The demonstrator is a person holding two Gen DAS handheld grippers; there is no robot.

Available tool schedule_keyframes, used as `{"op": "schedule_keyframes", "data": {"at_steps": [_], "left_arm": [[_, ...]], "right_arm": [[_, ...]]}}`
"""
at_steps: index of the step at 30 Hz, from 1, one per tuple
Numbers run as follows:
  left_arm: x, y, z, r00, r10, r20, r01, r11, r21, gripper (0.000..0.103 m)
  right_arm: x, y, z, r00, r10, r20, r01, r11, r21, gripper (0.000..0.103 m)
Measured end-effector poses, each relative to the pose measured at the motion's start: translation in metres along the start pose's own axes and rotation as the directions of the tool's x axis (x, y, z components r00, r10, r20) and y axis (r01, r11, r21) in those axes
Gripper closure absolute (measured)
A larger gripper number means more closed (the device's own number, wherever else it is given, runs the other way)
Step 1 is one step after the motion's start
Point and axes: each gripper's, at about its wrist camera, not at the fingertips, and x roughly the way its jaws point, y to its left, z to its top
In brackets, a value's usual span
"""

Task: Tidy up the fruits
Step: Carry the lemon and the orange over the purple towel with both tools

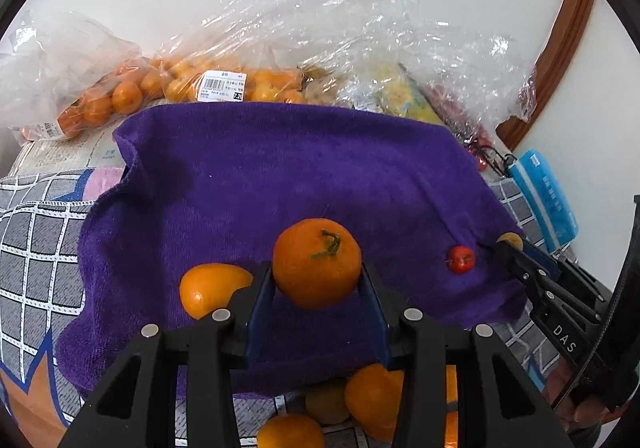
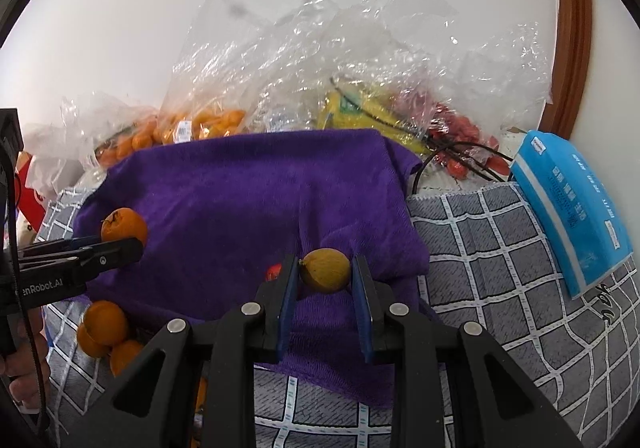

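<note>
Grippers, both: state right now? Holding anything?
Left gripper: shut on the orange tangerine, above the purple towel.
Right gripper: shut on the small yellow-brown fruit.

Close wrist views sharing purple towel (image 1: 280, 176)

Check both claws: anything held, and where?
Left claw grips the orange by its sides. Right claw grips the yellow fruit by its ends.
</note>
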Motion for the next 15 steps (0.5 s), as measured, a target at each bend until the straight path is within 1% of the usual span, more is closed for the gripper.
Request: {"op": "schedule_keyframes", "data": {"at_steps": [9,15], "left_arm": [[0.011,-0.006,-0.006,0.999,-0.006,-0.038,0.007,1.0,0.023,0.062],[0.014,-0.005,-0.007,0.999,-0.01,-0.048,0.011,1.0,0.012,0.062]], "right_arm": [[0.012,0.0,-0.006,1.0,-0.004,-0.025,0.004,1.0,-0.003,0.076],[0.015,-0.001,-0.007,0.999,-0.003,-0.032,0.003,1.0,0.0,0.076]]}}
